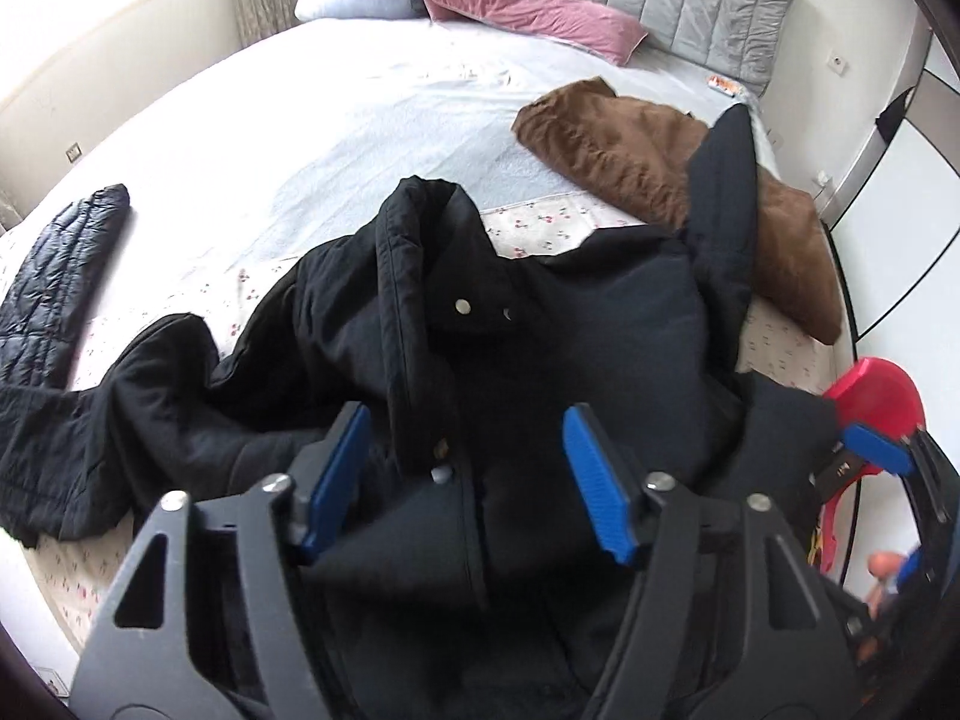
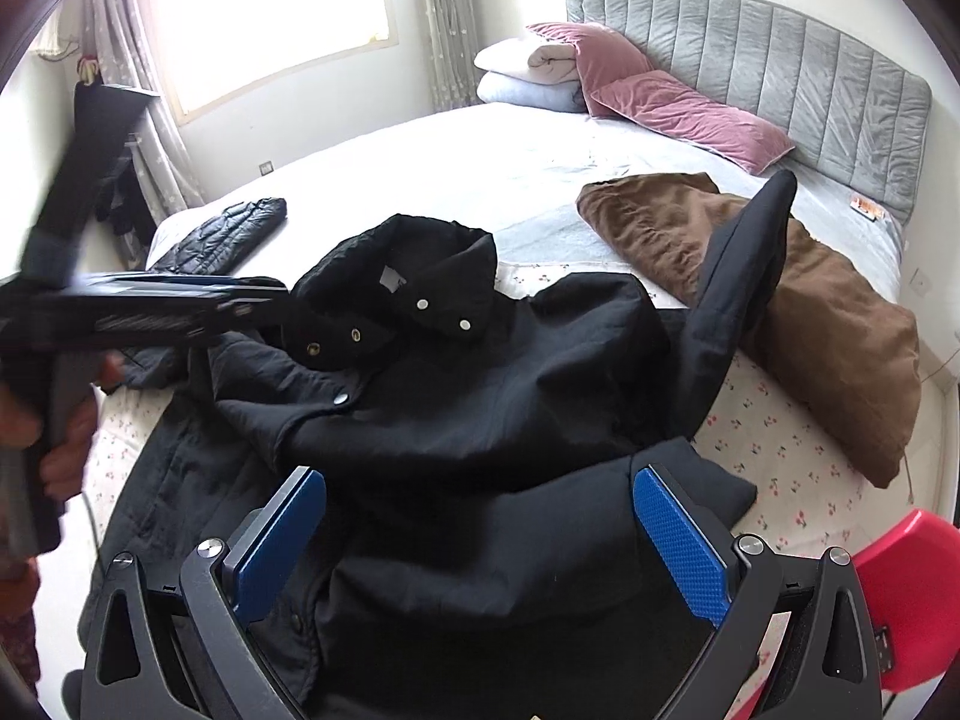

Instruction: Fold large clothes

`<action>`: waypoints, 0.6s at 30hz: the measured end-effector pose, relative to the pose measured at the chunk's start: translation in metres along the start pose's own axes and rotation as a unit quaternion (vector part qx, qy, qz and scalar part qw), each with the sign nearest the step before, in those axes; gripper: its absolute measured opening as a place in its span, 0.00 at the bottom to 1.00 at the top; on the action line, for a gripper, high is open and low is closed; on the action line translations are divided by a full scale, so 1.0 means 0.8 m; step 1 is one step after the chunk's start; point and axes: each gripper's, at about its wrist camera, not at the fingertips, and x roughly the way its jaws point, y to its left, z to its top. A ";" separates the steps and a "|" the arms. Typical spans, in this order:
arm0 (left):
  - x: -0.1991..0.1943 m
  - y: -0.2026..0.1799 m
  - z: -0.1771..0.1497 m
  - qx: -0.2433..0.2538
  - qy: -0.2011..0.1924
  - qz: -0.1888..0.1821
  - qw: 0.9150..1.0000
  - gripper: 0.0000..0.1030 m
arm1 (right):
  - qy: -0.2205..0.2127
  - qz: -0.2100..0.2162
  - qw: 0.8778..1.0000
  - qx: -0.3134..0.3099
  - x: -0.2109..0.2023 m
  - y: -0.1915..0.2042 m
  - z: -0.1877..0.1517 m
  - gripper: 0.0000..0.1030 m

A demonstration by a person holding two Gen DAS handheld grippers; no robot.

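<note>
Jacket (image 2: 480, 372), black, lies crumpled front-up at the near edge of the bed (image 2: 510, 144), collar away, one sleeve (image 2: 738, 276) sticking up. Left gripper (image 1: 465, 468) and right gripper (image 2: 480, 534) hover over its lower body, jaws wide apart, holding nothing, likely positioning for a hem grab.
</note>
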 end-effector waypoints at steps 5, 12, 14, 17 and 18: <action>0.057 0.033 0.027 -0.049 0.042 -0.031 0.997 0.13 | 0.015 -0.004 1.000 -0.014 0.025 -0.006 0.033 1.00; 0.017 0.095 0.044 -0.121 -0.033 -0.061 0.990 0.10 | 0.054 0.036 0.998 0.010 0.100 -0.007 0.131 1.00; 0.018 0.107 0.042 -0.127 -0.034 -0.063 0.989 0.10 | 0.069 0.038 0.996 0.034 0.147 -0.006 0.160 0.98; 0.028 0.121 0.045 -0.127 -0.034 -0.070 0.989 0.10 | 0.097 0.053 0.992 0.066 0.216 -0.003 0.179 0.91; 0.030 0.129 0.046 -0.127 -0.038 -0.073 0.988 0.10 | 0.106 0.069 0.988 0.089 0.242 -0.004 0.180 0.87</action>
